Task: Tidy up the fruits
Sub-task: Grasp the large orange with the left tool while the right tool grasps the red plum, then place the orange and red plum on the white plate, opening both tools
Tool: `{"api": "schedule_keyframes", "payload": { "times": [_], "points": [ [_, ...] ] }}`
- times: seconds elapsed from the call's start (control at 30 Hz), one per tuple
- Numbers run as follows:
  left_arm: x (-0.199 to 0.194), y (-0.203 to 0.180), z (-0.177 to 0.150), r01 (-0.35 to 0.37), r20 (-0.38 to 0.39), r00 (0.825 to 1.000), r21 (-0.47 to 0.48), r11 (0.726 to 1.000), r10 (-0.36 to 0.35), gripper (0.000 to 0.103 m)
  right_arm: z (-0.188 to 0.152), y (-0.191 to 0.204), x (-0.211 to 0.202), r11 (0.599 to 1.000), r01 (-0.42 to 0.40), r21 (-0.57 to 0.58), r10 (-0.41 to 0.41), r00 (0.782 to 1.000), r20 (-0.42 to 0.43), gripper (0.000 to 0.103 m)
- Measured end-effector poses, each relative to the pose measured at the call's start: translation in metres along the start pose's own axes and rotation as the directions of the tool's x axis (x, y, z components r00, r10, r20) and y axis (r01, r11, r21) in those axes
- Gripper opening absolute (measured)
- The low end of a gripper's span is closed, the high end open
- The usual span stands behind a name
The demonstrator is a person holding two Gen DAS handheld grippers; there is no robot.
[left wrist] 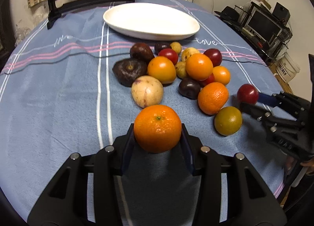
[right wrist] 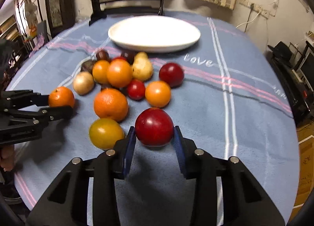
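Left tool (left wrist: 157, 134): both blue pads pressed against a round orange mandarin (left wrist: 157, 128) with a green stem scar; held just above the blue striped cloth (left wrist: 58, 98), on the near side of the pile.
Right tool (right wrist: 154, 136): closed around a glossy dark-red plum (right wrist: 154, 126), pads touching both its flanks.
Fruit pile (left wrist: 176, 71): oranges, red and purple plums, pale yellow fruits and dark purple fruits, clustered mid-surface.
Greenish-yellow round fruit (right wrist: 106, 133): just beside the right tool's left finger.
White oval ceramic plate (left wrist: 151, 21): beyond the pile, nothing on it.
Surface: round, covered by the cloth.
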State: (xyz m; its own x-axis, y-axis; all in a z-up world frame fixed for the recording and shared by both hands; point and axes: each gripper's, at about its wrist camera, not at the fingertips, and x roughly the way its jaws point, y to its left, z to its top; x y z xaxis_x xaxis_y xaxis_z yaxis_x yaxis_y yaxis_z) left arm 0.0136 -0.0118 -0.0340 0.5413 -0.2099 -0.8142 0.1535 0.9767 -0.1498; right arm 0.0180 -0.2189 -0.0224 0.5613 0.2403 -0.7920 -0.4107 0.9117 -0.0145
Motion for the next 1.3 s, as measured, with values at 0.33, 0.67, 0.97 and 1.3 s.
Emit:
{"api": "schedule_keyframes", "payload": {
  "times": [0.33, 0.67, 0.97, 1.3],
  "points": [
    [-0.014, -0.01, 0.094, -0.073, 0.136, 0.989, 0.099, 0.992, 0.059, 0.045, 0.07, -0.002, -0.019, 1.0, -0.006, 0.016, 0.002, 0.98, 0.201, 0.039],
    [0.067, 0.012, 0.165, -0.115, 0.094, 0.989, 0.021, 0.993, 0.113, 0.045, 0.134, -0.009, 0.076, 0.999, 0.021, 0.025, -0.024, 0.994, 0.109, 0.039],
    [0.088, 0.026, 0.174, -0.078, 0.07, 0.994, -0.024, 0.997, 0.08, 0.057, 0.142, -0.004, 0.102, 0.996, 0.086, -0.034, -0.083, 0.993, 0.086, 0.057],
    [0.034, 0.009, 0.129, -0.108, 0.139, 0.986, 0.11, 0.988, 0.092, 0.073, 0.095, -0.015, 0.032, 0.999, -0.033, 0.0, 0.033, 0.993, 0.111, 0.058]
  ]
}}
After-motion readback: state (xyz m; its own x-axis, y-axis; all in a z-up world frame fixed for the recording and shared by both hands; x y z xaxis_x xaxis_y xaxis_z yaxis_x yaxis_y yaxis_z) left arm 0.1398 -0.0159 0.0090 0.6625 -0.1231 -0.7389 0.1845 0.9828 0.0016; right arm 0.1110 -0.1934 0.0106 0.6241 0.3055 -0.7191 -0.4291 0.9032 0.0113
